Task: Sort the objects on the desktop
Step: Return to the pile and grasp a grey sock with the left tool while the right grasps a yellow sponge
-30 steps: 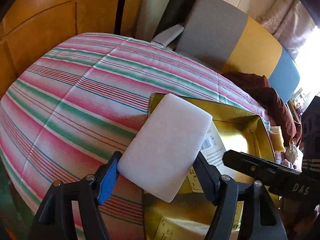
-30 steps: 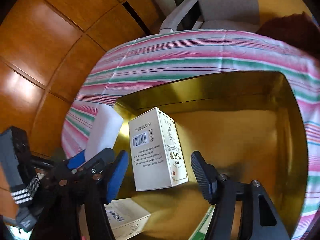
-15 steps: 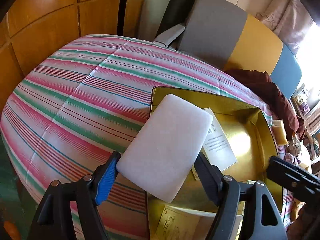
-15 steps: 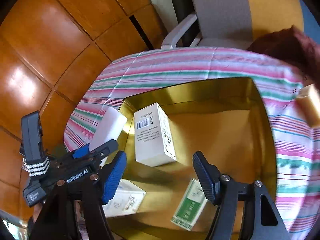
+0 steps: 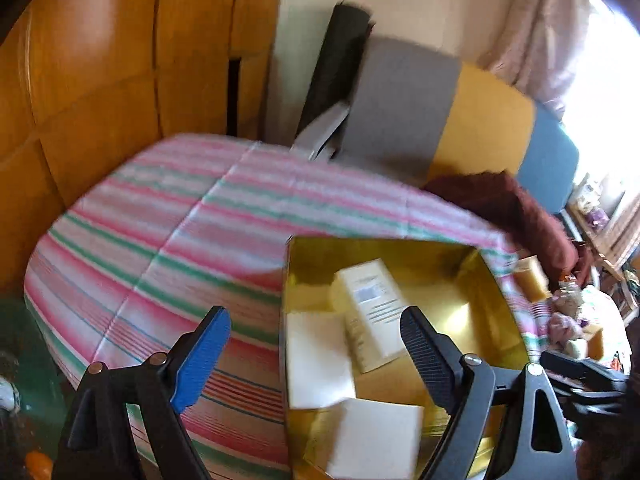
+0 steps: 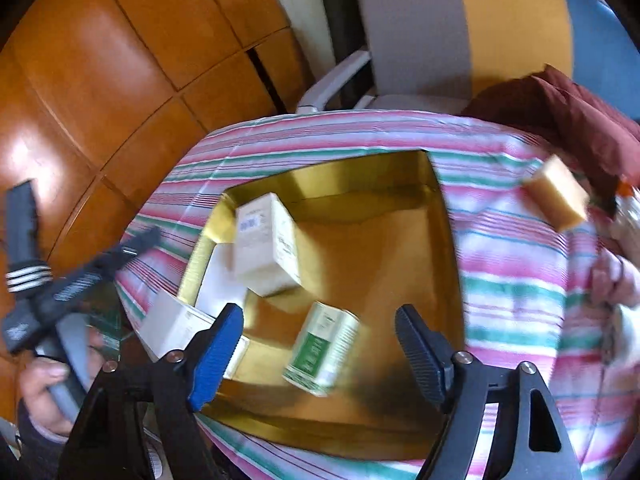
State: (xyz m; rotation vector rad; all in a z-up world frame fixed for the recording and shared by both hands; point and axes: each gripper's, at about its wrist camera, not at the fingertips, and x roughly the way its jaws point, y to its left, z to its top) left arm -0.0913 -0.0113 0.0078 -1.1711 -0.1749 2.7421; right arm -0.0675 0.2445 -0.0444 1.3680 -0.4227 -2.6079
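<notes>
At centre right of the left wrist view, the gold tray (image 5: 492, 280) sits on the striped tablecloth (image 5: 180, 240). It contains a white foam block (image 5: 318, 360) against its left wall, a cream carton with a barcode (image 5: 372, 312) just beside the block, and a white box (image 5: 376, 440) at the lower edge of the frame. The right wrist view also shows a green-and-white carton (image 6: 320, 348) lying on the tray floor, below the cream carton.

Gripper state:
- The left gripper (image 5: 316, 360) is spread wide and holds nothing. The foam block shows between its fingers but rests in the tray.
- The right gripper (image 6: 320, 360) is also spread wide and empty, and hangs above the tray.

Step in hand, as a judgement: placement of the foam block in the tray appears complete, and both grippers are free for the next item.

At the upper right of the right wrist view, a tan block (image 6: 556, 200) lies on the cloth outside the tray, well apart from both grippers. It is probably the next item to sort. The right gripper is nearer to it. The next move calls for a reach to the upper right with the jaws wide, then closure across the block's narrow sides. Motion blur hides finer detail.
</notes>
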